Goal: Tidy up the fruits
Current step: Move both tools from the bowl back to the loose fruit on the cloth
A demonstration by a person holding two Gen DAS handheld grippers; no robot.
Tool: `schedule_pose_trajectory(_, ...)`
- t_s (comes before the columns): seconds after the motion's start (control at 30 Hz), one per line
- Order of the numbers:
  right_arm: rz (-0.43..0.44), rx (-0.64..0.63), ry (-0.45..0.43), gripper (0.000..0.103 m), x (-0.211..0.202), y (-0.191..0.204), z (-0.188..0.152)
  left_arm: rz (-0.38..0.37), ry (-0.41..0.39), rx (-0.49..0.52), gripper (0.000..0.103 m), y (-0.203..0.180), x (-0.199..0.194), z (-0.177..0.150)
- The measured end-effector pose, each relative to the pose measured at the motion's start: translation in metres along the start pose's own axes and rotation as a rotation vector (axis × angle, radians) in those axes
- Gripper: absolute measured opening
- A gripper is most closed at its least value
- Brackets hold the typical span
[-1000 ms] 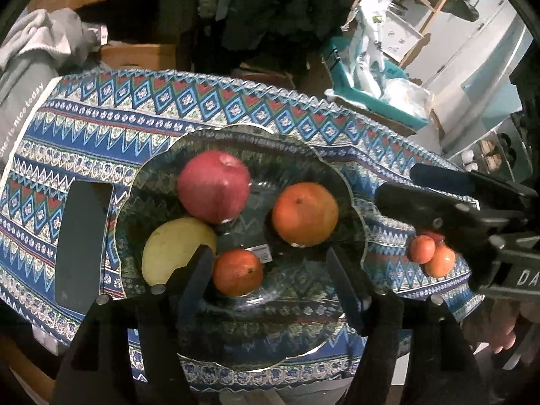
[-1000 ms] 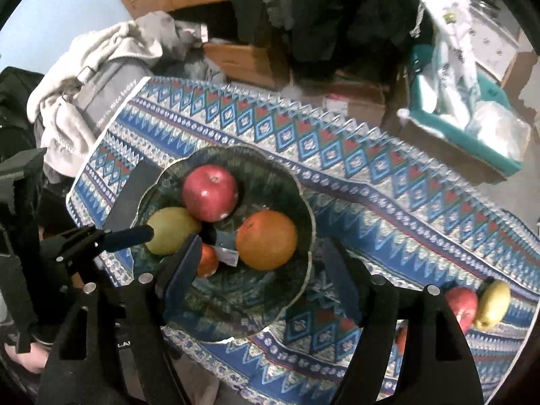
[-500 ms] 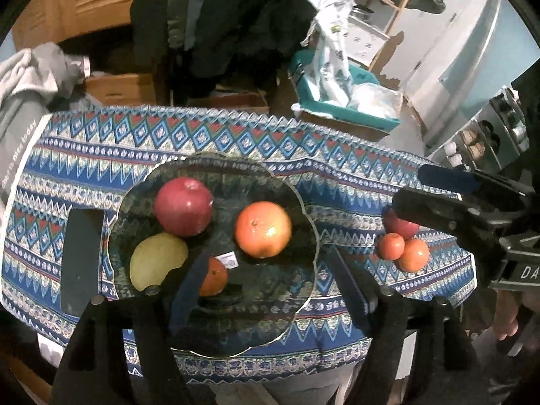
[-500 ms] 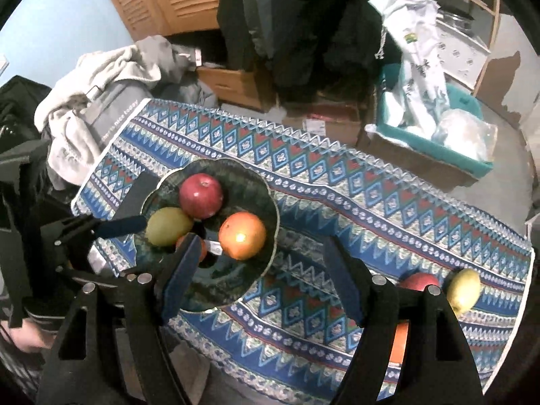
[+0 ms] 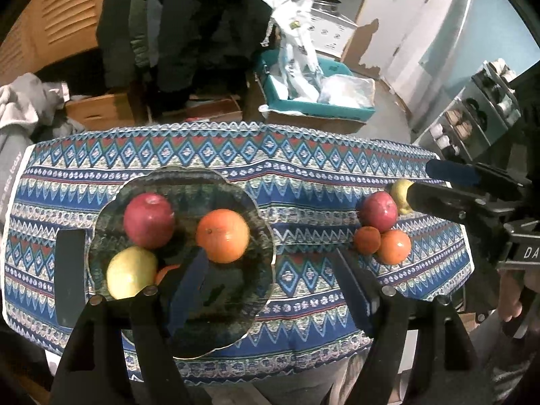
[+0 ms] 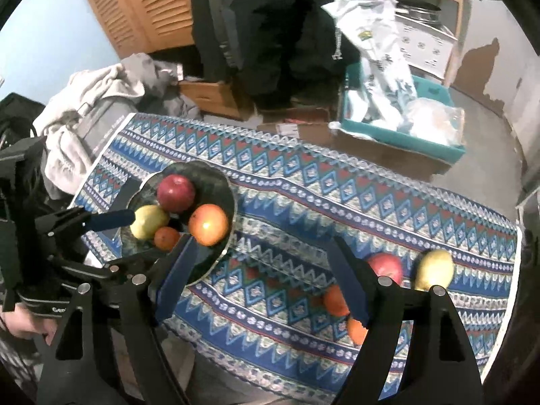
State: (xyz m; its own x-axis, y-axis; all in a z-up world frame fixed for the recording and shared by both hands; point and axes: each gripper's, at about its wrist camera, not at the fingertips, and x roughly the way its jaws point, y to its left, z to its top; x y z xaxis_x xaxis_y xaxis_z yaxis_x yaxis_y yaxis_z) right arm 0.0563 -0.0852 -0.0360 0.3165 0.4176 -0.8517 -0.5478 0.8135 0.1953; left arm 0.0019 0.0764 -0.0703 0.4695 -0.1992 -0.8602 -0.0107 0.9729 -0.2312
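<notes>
A dark glass plate (image 5: 236, 310) on the patterned tablecloth holds a red apple (image 5: 148, 220), an orange (image 5: 222, 235), a yellow-green pear (image 5: 130, 271) and a small tangerine (image 5: 165, 271). The same plate (image 6: 222, 185) shows at the left in the right wrist view. At the table's right end lie a red apple (image 5: 378, 211), two small oranges (image 5: 393, 246) and a pear (image 5: 400, 190); these also show in the right wrist view, apple (image 6: 386, 265) and pear (image 6: 433, 268). My left gripper (image 5: 270, 283) is open and empty above the plate's near edge. My right gripper (image 6: 260, 276) is open and empty, high above the cloth.
A black flat object (image 5: 69, 276) lies on the cloth left of the plate. Behind the table are a teal box with plastic bags (image 5: 317, 101), cardboard boxes (image 5: 98, 111), hanging dark clothes and a grey garment (image 6: 87, 101). The table's front edge is close below both grippers.
Both grippers have pulled back and up from the plate, so the whole table shows. The left view has shifted right. The fruits have not moved.
</notes>
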Motion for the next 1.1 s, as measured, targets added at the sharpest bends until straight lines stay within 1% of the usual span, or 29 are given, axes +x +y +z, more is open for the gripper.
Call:
schedule_pose_trajectory(0.27,-0.027,0.049,-0.011,0.082,-0.012,-0.035,-0.018,-0.008,0.016,0.049,0.078,-0.028,0.009,0.004)
schedule_pose_trajectory(0.63,-0.054,0.107,0.021,0.083,-0.01,-0.08,-0.049,-0.01,0.043,0.133,0.078,-0.068,0.027,0.006)
schedule_pose_trajectory(0.9,-0.069,0.148,0.074,0.083,0.007,-0.109,-0.072,0.003,0.076,0.196,0.078,-0.093,0.049,0.006)
schedule_pose_trajectory(1.1,-0.068,0.15,0.13,0.083,0.023,-0.119,-0.087,0.013,0.099,0.236,0.078,-0.106,0.068,0.004)
